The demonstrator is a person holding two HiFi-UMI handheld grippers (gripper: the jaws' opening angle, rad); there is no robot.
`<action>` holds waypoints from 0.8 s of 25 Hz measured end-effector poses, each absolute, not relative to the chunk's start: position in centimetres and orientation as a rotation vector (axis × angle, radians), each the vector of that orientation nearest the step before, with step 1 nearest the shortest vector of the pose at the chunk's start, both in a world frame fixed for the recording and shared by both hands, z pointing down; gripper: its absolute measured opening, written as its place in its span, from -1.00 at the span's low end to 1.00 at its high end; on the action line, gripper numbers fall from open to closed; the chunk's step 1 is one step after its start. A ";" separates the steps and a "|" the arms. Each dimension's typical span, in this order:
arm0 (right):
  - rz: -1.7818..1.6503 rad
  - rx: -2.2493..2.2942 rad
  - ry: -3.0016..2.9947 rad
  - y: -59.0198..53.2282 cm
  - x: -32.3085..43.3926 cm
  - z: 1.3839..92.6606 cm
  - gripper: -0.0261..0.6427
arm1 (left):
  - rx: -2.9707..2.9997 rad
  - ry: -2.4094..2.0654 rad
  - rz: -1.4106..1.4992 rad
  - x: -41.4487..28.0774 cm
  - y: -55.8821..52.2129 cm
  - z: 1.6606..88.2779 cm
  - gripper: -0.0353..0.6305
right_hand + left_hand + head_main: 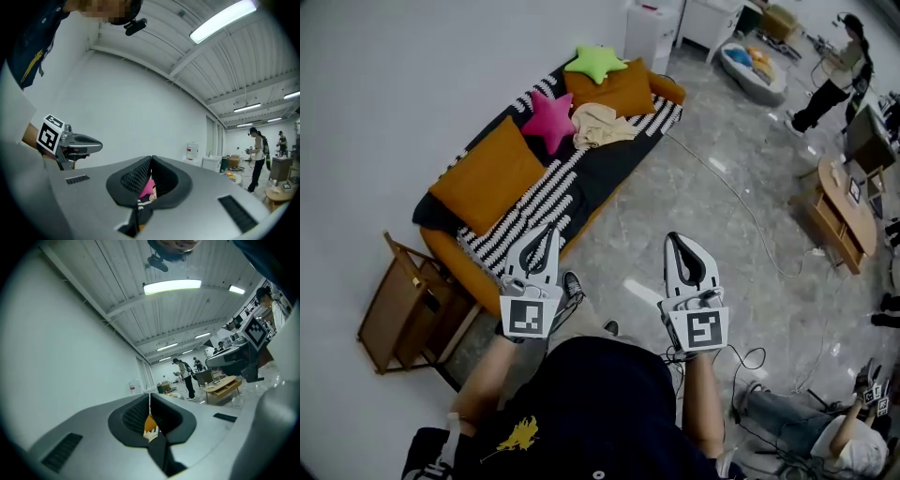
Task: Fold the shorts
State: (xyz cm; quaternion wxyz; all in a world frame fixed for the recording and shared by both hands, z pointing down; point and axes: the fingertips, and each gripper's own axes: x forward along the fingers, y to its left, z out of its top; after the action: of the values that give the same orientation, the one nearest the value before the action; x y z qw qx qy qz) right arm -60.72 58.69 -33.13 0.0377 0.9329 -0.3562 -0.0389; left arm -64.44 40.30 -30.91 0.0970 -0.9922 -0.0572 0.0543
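The beige shorts (pixel 600 124) lie crumpled on the far part of a sofa (pixel 534 202) with a black and white striped cover. They rest between a pink star pillow (pixel 548 118) and an orange cushion (pixel 614 89). My left gripper (pixel 550 231) and right gripper (pixel 674 239) are held level in the air over the floor, well short of the shorts. Both are shut with nothing in them. In the left gripper view the jaws (pixel 150 395) meet at the tips; in the right gripper view the jaws (pixel 151 159) meet too.
A green star pillow (pixel 595 62) and a large orange cushion (pixel 487 173) also sit on the sofa. A wooden side table (pixel 403 309) stands at its near end. A low wooden table (pixel 844 211), a floor cable (pixel 750 220) and a standing person (pixel 834 80) are to the right.
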 end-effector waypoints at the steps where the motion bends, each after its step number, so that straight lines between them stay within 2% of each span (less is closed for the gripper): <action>1: -0.114 2.879 -1.067 59.2 -60.6 -33.1 -0.87 | -2.930 -0.171 0.158 -64.5 40.3 -30.9 -0.81; 4: -0.095 2.905 -1.038 60.1 -60.5 -32.8 -0.85 | -2.910 -0.183 0.160 -64.4 40.5 -31.0 -0.67; 6: -0.057 2.906 -1.046 60.1 -60.4 -32.6 -0.48 | -2.895 -0.204 0.152 -64.3 40.7 -31.0 -0.48; 10: 0.013 2.876 -1.045 60.2 -60.3 -32.0 -0.36 | -2.867 -0.241 0.124 -63.6 41.0 -30.5 -0.16; 12: 0.038 2.873 -1.036 60.5 -60.1 -31.2 -0.21 | -2.899 -0.242 0.112 -63.3 41.0 -30.2 0.02; 15: 0.079 2.882 -1.028 60.9 -59.7 -30.0 -0.10 | -2.957 -0.222 0.109 -62.9 40.5 -29.9 0.23; 17: 0.094 2.897 -1.029 60.9 -59.4 -29.7 0.08 | -2.966 -0.222 0.066 -62.5 40.2 -29.4 0.36; 20: 0.040 2.933 -1.019 60.6 -58.7 -29.8 0.47 | -2.942 -0.243 0.016 -61.9 40.0 -28.7 0.48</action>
State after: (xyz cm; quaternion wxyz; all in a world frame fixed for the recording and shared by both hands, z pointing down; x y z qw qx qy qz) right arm -58.67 60.59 -29.85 0.0180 0.9444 -0.3280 0.0128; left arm -61.94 40.02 -28.75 0.0946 -0.9921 -0.0820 0.0052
